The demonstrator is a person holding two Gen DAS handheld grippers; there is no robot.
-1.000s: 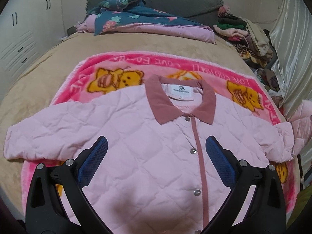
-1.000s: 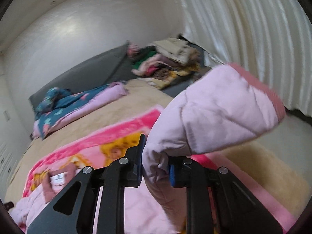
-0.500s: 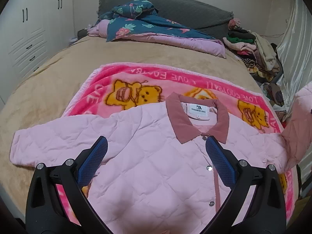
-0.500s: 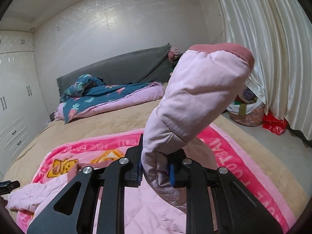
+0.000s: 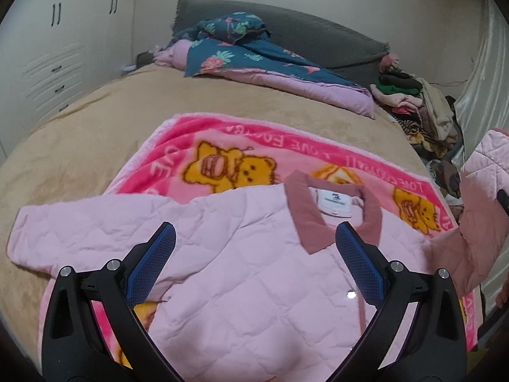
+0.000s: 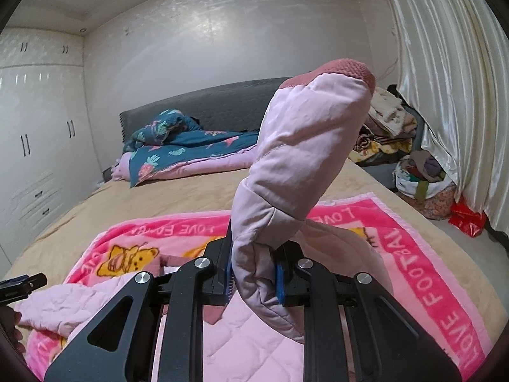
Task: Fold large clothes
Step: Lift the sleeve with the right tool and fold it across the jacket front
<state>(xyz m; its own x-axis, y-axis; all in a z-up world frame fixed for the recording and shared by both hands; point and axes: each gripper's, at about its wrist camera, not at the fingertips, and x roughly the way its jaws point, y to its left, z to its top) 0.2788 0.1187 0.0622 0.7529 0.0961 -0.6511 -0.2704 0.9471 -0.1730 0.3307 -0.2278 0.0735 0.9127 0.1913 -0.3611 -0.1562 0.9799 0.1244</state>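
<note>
Pink quilted jacket (image 5: 241, 273) lies flat on one bear blanket (image 5: 254, 146), with bare bed (image 5: 79, 133) left and far. Right gripper (image 6: 254, 277) clamps its one lifted sleeve (image 6: 305, 152); left gripper (image 5: 254, 254) hovers with fingers spread, empty.

Bear blanket (image 5: 222, 146), floral quilt (image 5: 254, 60), white wardrobe (image 6: 38, 133).

The jacket (image 5: 254, 273) is showing pale pink quilting with a dusty-rose collar (image 5: 305, 216). The blanket (image 5: 222, 146) is displaying hot pink with yellow bears.

jacket (image 5: 254, 286) hem cut off by frame bottom; collar label (image 5: 335, 202) text too small to read.
</note>
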